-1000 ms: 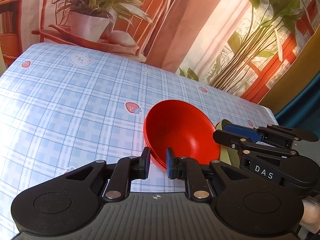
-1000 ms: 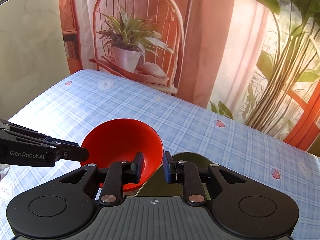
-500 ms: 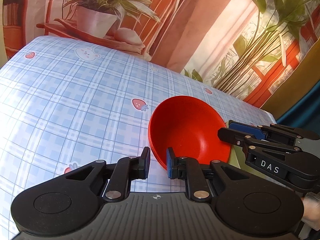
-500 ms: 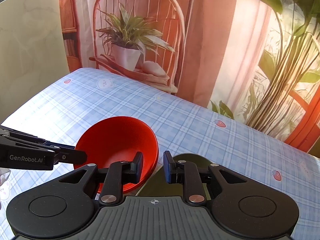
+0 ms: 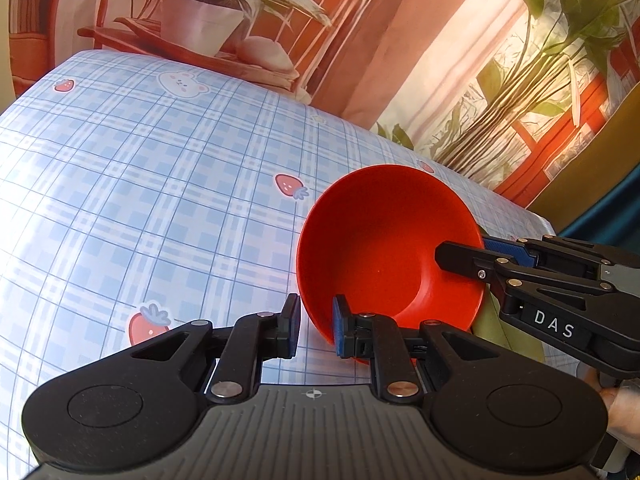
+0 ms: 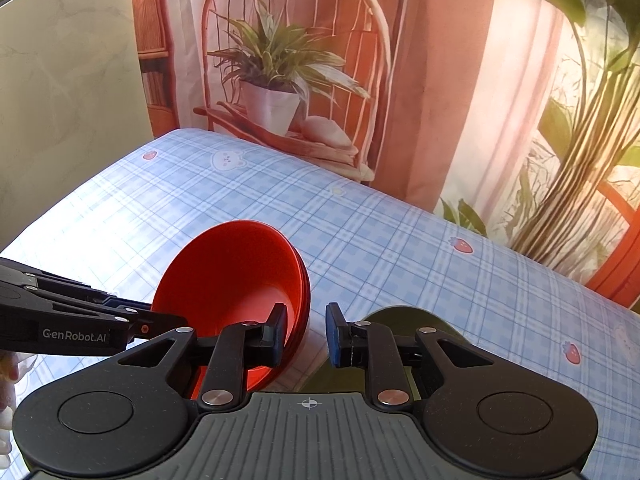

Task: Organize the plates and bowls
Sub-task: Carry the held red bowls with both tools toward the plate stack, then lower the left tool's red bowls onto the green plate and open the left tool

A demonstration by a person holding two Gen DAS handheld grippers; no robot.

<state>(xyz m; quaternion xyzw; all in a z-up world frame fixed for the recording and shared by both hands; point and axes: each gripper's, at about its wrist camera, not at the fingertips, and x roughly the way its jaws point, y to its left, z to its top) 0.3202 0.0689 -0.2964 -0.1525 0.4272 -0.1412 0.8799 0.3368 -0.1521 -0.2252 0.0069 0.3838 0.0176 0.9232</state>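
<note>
Nearest, the left gripper (image 5: 316,322) had its jaws slightly parted astride the near rim of the red bowl (image 5: 384,248); whether they pinched it I cannot tell. The bowl stood tilted above the table (image 5: 160,184), partly over a green plate (image 6: 404,320). The right gripper (image 6: 306,334) straddled the opposite rim, jaws apart. Both should lift evenly. Their sides read "DAS" and "GenRobot.AI".

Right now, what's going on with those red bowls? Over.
Left gripper clamped on the red bowls; right gripper open, straddling their far rim. Bowls nested, tilted up. Green plate beside them, nothing blocking.
</note>
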